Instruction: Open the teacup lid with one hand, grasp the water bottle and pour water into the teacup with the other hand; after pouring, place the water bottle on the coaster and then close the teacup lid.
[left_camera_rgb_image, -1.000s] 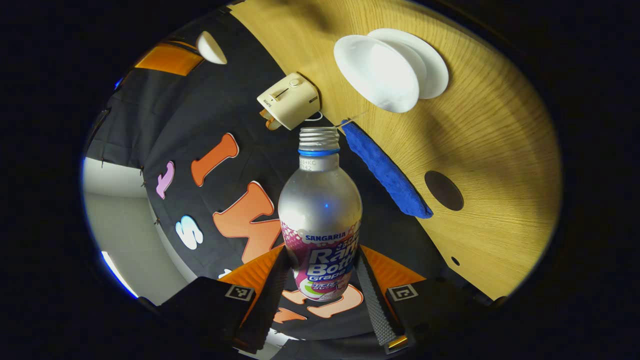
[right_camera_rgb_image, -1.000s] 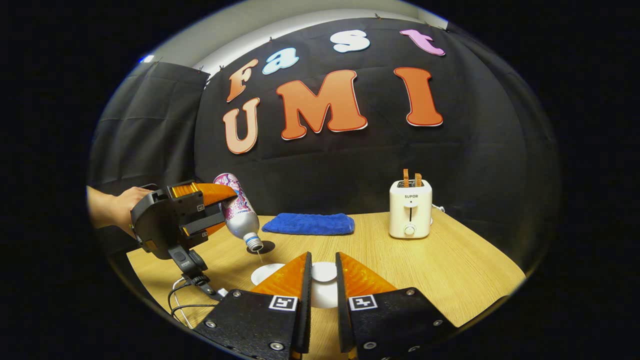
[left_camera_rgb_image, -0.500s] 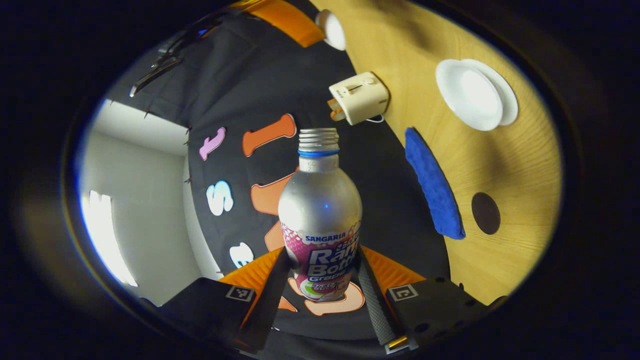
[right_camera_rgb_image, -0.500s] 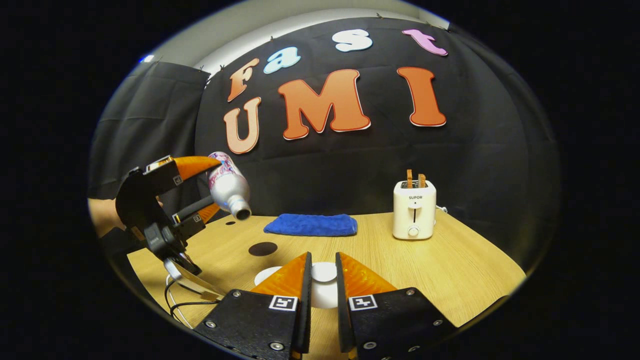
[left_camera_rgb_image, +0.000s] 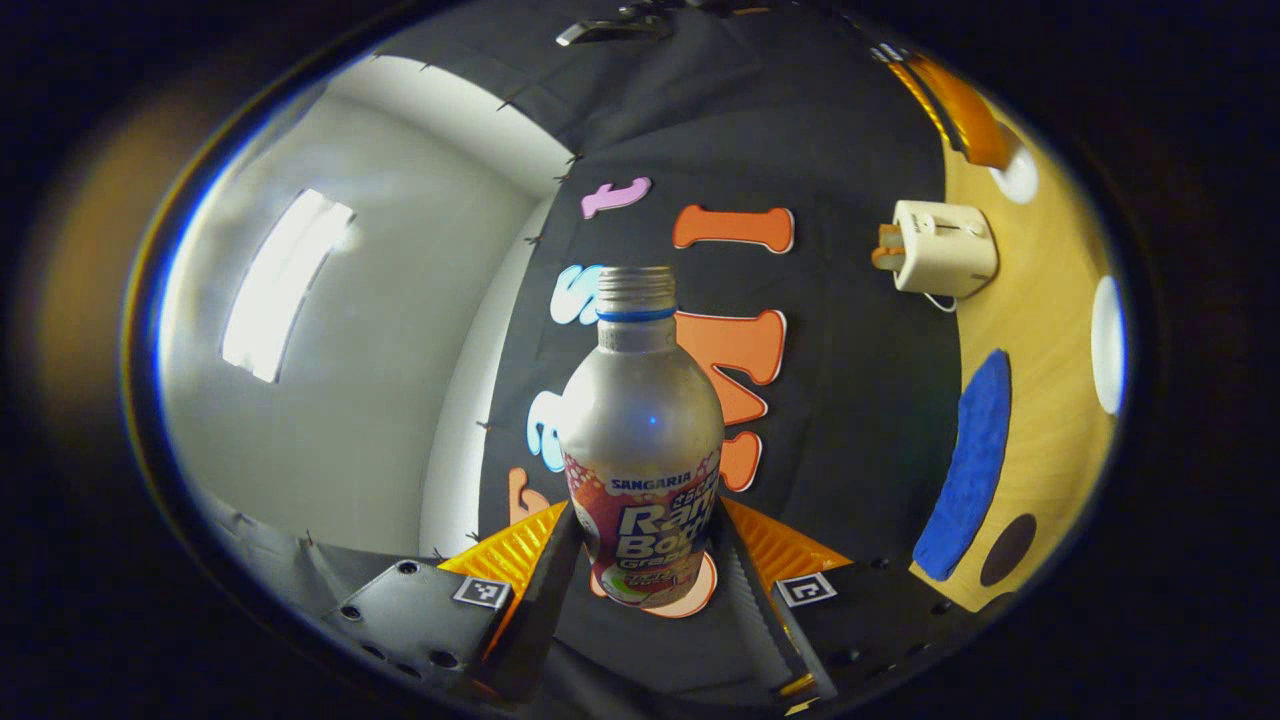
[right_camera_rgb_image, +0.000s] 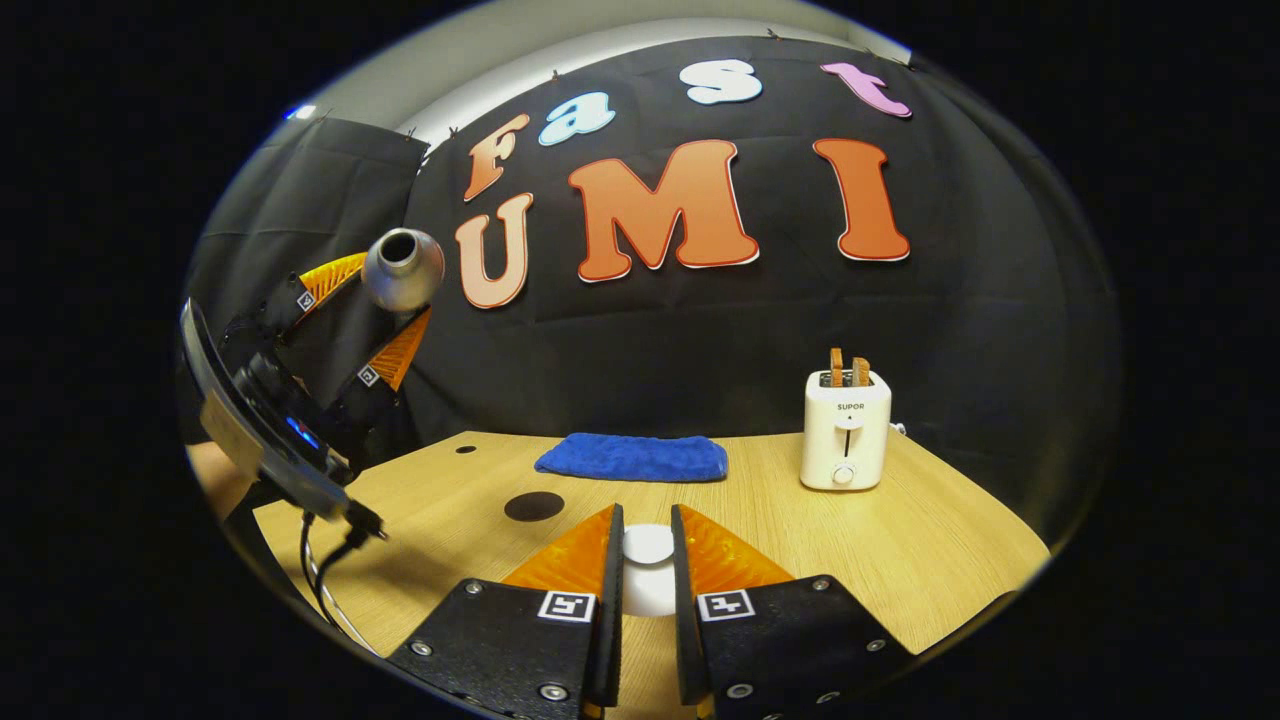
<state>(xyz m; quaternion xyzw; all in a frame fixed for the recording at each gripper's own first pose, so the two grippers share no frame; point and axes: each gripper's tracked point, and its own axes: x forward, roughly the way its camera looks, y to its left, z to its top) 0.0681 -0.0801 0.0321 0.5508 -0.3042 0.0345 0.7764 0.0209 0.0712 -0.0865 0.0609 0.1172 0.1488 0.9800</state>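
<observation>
Left gripper (left_camera_rgb_image: 640, 560) clamped on the bottle (left_camera_rgb_image: 640, 440), no longer tipped over the cup as a second ago, mouth open, coaster (right_camera_rgb_image: 533, 506) below on the bench (right_camera_rgb_image: 900, 540), right gripper (right_camera_rgb_image: 645, 570) pinching the white lid (right_camera_rgb_image: 648, 545), toaster (right_camera_rgb_image: 845, 430) beyond to its right.

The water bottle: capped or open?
Open: the water bottle shows a bare dark mouth, held in the left gripper.

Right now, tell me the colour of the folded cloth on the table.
The cloth is bright blue, seen best in the right gripper view.
</observation>
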